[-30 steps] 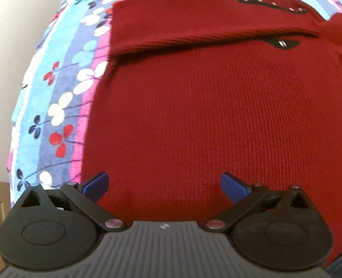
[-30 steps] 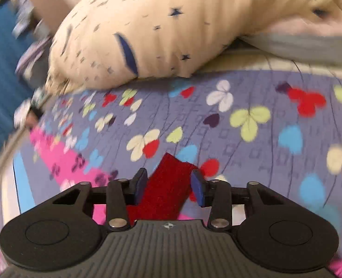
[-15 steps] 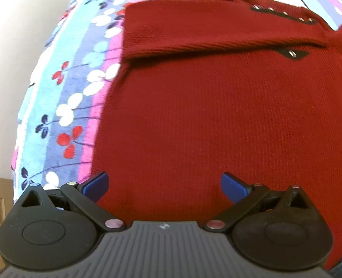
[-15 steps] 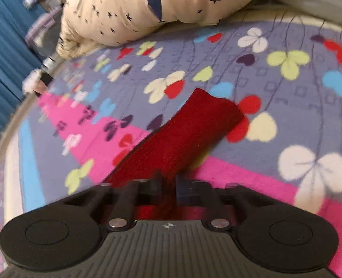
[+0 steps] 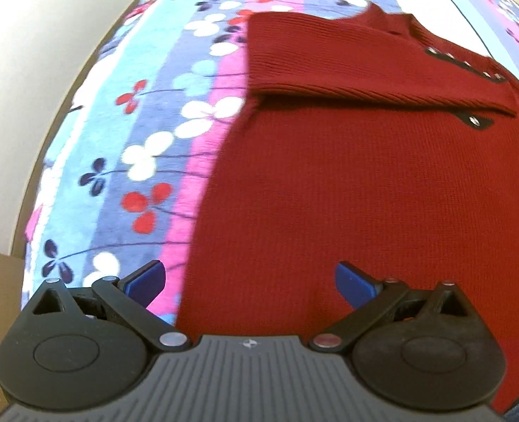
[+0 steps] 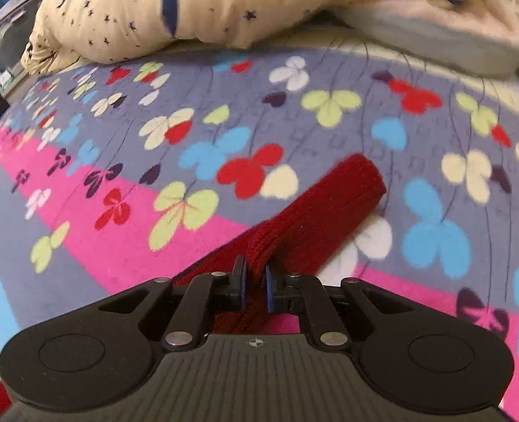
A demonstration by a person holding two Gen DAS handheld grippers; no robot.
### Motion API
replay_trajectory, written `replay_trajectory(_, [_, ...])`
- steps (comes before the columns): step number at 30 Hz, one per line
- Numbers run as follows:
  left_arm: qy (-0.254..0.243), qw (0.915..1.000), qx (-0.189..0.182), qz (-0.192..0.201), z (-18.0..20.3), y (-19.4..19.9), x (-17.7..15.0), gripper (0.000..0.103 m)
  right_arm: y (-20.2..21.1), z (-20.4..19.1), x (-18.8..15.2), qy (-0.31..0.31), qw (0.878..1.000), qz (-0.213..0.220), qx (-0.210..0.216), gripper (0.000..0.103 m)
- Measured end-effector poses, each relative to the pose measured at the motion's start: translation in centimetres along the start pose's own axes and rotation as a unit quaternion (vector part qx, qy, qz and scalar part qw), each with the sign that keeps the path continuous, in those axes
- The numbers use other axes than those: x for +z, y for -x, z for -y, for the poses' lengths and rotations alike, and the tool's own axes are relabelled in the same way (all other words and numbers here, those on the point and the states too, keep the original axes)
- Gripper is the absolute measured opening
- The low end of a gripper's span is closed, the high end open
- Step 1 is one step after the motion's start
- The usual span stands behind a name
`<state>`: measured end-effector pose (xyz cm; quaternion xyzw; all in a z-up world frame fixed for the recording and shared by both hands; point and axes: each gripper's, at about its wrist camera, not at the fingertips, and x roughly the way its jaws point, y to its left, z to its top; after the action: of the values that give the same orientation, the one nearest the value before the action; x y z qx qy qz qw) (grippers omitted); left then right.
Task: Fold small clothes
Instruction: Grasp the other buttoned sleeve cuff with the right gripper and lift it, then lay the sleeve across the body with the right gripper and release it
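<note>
Pinching red sleeve (image 6: 315, 218) at lower centre: right tool (image 6: 255, 286) clenched | left tool (image 5: 250, 281) released over red sweater (image 5: 364, 193), centre-right on floral bed cover (image 5: 147, 147).

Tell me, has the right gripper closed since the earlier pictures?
Yes. The right gripper was open around the red knitted sleeve; it is now shut on it, above the flowered blanket.

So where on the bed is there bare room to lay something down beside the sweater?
Bare floral blanket runs between the red sweater and the wall-side edge, under the open left tool. In the right wrist view, blanket is free between the sleeve pinched by the right tool and the star-print pillow. The pillow end is crowded.
</note>
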<state>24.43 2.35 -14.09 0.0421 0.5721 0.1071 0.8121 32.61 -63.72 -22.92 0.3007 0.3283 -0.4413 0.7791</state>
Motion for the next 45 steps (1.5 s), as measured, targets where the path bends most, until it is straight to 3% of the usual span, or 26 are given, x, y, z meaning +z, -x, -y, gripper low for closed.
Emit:
replay_trajectory(2, [0.013,0.9999,0.003,0.0,-1.4,-0.5,0.4,0.103,3.1,-3.0,-0.2,0.064,0.996,0.054,0.019,0.01])
replay_trajectory(5, [0.04,0.9992,0.002,0.003,-3.5,-1.5,1.5,0.103,10.4,-9.1,-2.2,0.178,0.97,0.145,0.085,0.011])
replay_trajectory(6, [0.049,0.9988,0.003,0.008,-4.3,-1.8,2.0,0.103,13.2,-11.4,-3.8,0.221,0.952,0.178,0.116,0.011])
replay_trajectory(8, [0.064,0.9978,0.007,0.019,-5.6,-2.0,2.8,0.103,19.2,-15.8,-8.7,0.31,0.901,0.242,0.181,0.011])
replay_trajectory(11, [0.087,0.9958,0.007,0.03,-7.7,-2.3,3.5,0.103,26.1,-21.0,-19.1,0.411,0.82,0.284,0.279,0.013])
replay_trajectory(14, [0.101,0.9946,0.006,0.025,-9.5,-3.3,3.5,0.103,28.7,-24.1,-30.8,0.496,0.751,0.253,0.355,0.017])
replay_trajectory(15, [0.104,0.9944,0.008,0.018,-10.0,-3.8,3.5,0.103,28.6,-24.8,-34.7,0.531,0.729,0.229,0.365,0.02])
replay_trajectory(16, [0.107,0.9942,0.006,0.015,-10.6,-4.2,3.5,0.103,28.1,-25.1,-38.7,0.587,0.696,0.184,0.372,0.024])
replay_trajectory(17, [0.109,0.994,0.003,0.012,-11.1,-4.5,3.5,0.103,27.7,-25.1,-41.2,0.625,0.674,0.142,0.368,0.029])
replay_trajectory(18, [0.111,0.9937,-0.001,0.013,-11.6,-4.7,3.5,0.103,27.7,-24.3,-43.0,0.642,0.665,0.134,0.358,0.031])
replay_trajectory(19, [0.113,0.9933,-0.008,0.019,-12.1,-4.8,3.6,0.103,28.2,-23.0,-43.4,0.636,0.663,0.169,0.358,0.035])
replay_trajectory(20, [0.116,0.9928,-0.016,0.026,-12.5,-5.0,3.8,0.103,28.7,-21.9,-42.8,0.632,0.656,0.179,0.371,0.056])
replay_trajectory(21, [0.12,0.9917,-0.029,0.035,-12.7,-5.2,4.3,0.103,28.8,-21.0,-41.3,0.622,0.663,0.167,0.383,0.068])
replay_trajectory(27, [0.116,0.9772,-0.152,0.093,-10.1,-5.4,10.9,0.103,28.3,-18.2,-32.5,0.545,0.744,0.152,0.355,0.07])
replay_trajectory(29, [0.092,0.9751,-0.178,0.094,-8.0,-5.9,14.2,0.103,27.8,-16.7,-30.7,0.521,0.769,0.15,0.339,0.07])
replay_trajectory(31, [0.065,0.9757,-0.193,0.082,-5.4,-6.9,17.6,0.103,27.3,-15.7,-29.9,0.502,0.786,0.144,0.331,0.07])
replay_trajectory(34, [0.015,0.9794,-0.194,0.054,-0.9,-9.4,21.3,0.103,26.3,-14.7,-29.8,0.488,0.8,0.135,0.321,0.07])
replay_trajectory(37, [-0.003,0.9884,-0.151,0.02,2.1,-12.4,22.8,0.103,25.6,-14.3,-30.5,0.487,0.803,0.131,0.318,0.07])
replay_trajectory(39, [0.003,0.991,-0.133,0.019,2.8,-13.2,22.7,0.102,25.0,-14.0,-30.6,0.485,0.804,0.123,0.32,0.07])
replay_trajectory(40, [0.002,0.9911,-0.13,0.03,3.1,-13.2,22.6,0.096,24.8,-13.8,-30.6,0.485,0.804,0.121,0.32,0.07])
replay_trajectory(41, [-0.001,0.9912,-0.127,0.039,3.3,-12.9,22.4,0.065,24.5,-13.8,-30.7,0.488,0.804,0.12,0.317,0.07])
replay_trajectory(42, [-0.008,0.9908,-0.126,0.05,3.7,-12.3,22.3,0.026,24.1,-13.7,-30.8,0.492,0.804,0.122,0.313,0.07])
replay_trajectory(44, [-0.009,0.991,-0.109,0.077,3.8,-10.5,22.1,0.003,23.4,-13.8,-30.7,0.493,0.806,0.123,0.302,0.07])
replay_trajectory(45, [-0.003,0.9879,-0.128,0.088,3.5,-9.5,22.1,0.003,23.1,-13.9,-30.5,0.487,0.811,0.121,0.299,0.07])
